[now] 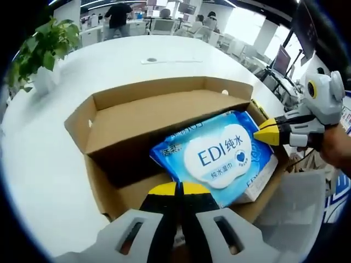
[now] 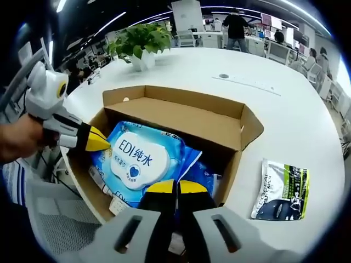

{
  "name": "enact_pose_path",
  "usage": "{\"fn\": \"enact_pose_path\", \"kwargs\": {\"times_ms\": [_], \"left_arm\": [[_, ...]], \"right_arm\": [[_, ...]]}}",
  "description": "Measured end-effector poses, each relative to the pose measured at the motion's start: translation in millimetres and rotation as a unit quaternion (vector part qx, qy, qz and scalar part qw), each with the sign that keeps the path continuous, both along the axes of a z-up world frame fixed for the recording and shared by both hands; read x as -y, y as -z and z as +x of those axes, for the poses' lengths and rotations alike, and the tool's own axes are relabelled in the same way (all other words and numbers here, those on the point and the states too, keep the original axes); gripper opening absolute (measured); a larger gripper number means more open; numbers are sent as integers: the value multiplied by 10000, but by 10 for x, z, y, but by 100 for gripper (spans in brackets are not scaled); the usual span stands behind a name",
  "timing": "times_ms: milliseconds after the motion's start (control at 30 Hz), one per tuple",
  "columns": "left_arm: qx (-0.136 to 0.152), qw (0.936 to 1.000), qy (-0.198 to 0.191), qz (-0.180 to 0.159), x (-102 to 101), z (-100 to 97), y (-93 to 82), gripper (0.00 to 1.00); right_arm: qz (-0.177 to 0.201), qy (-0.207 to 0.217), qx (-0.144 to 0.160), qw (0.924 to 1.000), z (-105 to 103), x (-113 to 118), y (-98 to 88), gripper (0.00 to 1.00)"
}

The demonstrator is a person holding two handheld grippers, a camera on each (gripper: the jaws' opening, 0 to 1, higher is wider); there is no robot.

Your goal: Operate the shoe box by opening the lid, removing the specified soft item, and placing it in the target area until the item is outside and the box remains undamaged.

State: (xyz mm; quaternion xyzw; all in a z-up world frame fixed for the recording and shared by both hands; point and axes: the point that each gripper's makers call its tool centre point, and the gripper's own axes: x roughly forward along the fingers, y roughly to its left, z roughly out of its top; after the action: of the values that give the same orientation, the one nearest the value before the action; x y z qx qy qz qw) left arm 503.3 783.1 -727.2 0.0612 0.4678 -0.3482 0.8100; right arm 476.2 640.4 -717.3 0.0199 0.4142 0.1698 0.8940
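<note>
An open brown cardboard shoe box point(image 1: 104, 186) point(image 2: 233, 164) sits on a white table with its lid point(image 1: 164, 118) point(image 2: 184, 120) folded back. A blue and white wet wipes pack point(image 1: 219, 156) point(image 2: 140, 159) lies tilted at the box's top, and more blue packs point(image 2: 204, 171) lie beneath it. My left gripper point(image 1: 178, 189) point(image 2: 105, 141) is shut, its yellow tips pinched on the pack's left end. My right gripper point(image 2: 176, 187) point(image 1: 258, 134) is shut too, its tips on the pack's right end. A hand point(image 2: 19, 137) holds the left gripper.
A green and black pouch point(image 2: 282, 192) lies flat on the table to the box's right. A potted plant point(image 1: 41, 46) point(image 2: 142, 38) stands on the round white table point(image 1: 44, 164). A mesh chair point(image 2: 52, 219) is by the table edge. People and desks are far behind.
</note>
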Motion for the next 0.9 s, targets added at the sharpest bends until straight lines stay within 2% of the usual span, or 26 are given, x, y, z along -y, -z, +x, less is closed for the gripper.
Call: {"fn": "enact_pose_path", "kwargs": {"times_ms": [633,900], "left_arm": [[378,9991,129,-143,46,-51,-483,0],[456,9985,255,-159,150,-81,-605,0]], "right_arm": [[109,42,361,9993,-84,26,-404,0],[134,106,438,9989,-114,123,-499,0]]}}
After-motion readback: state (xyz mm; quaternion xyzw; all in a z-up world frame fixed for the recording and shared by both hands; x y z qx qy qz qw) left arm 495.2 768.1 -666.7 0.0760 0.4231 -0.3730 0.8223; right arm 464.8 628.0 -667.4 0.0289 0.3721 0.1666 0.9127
